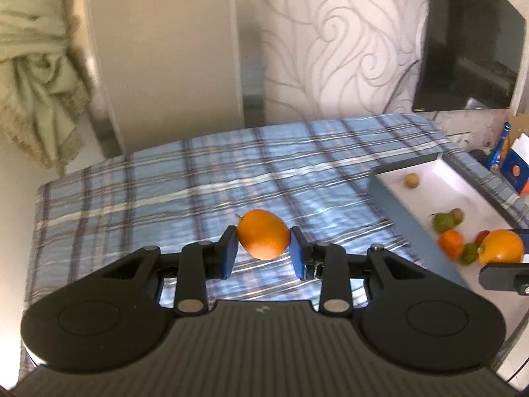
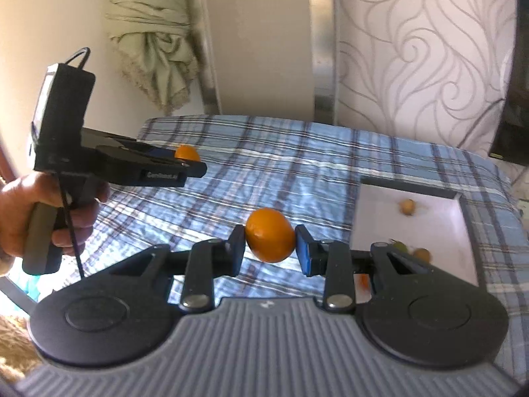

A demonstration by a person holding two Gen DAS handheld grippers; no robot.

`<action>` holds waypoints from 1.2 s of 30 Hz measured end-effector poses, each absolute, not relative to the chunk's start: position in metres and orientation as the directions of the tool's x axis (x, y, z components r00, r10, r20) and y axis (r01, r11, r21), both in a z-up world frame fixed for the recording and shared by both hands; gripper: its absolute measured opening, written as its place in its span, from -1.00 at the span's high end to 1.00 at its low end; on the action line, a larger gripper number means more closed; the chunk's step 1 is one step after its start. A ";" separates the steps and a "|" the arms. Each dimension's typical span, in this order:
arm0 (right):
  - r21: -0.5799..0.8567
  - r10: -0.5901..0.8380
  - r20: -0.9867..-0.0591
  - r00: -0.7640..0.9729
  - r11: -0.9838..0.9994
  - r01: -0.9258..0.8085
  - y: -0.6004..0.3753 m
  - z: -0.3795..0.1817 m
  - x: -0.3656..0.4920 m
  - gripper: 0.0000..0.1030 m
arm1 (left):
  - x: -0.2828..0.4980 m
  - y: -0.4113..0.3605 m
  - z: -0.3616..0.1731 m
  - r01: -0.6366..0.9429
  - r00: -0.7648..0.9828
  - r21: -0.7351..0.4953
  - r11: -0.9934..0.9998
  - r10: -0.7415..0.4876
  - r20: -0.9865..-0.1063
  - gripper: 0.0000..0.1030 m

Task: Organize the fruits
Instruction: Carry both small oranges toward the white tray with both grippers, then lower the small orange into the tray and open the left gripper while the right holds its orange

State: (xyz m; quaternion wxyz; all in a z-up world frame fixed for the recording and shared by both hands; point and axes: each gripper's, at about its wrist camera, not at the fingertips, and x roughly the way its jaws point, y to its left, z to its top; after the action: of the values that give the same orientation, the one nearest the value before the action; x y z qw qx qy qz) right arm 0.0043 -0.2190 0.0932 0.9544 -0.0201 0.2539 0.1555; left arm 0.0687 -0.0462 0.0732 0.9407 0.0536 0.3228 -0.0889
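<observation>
Gripping an orange (image 1: 263, 234) between blue pads (image 1: 229, 255), the left gripper (image 1: 263, 251) holds it above the plaid tabletop (image 1: 165, 192), left of the tray (image 1: 390, 195). Inside the tray lie small fruits (image 1: 444, 222); over it another orange (image 1: 502, 246) sits in the right gripper's jaws.

From the right wrist, the right gripper (image 2: 270, 248) clenches its orange (image 2: 270, 239) just left of the tray (image 2: 377, 218). Farther left of the tray, a hand (image 2: 49, 211) holds the left gripper (image 2: 185, 165), its orange (image 2: 187, 153) partly hidden.

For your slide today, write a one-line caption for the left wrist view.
Left gripper holds an orange fruit above the plaid cloth, beside a fruit tray.
</observation>
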 end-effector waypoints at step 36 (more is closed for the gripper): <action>0.060 0.054 -0.573 0.818 0.998 -0.024 -0.360 0.048 -0.029 0.31 | 0.135 -0.267 0.036 0.479 0.683 0.005 0.878 -0.369 -0.630 0.25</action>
State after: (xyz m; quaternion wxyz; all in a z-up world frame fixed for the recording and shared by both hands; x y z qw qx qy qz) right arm -0.0286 -0.3604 0.0483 0.9530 0.0253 0.3012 0.0204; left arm 0.1353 -0.2669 0.0360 0.9134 0.0847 0.3235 -0.2320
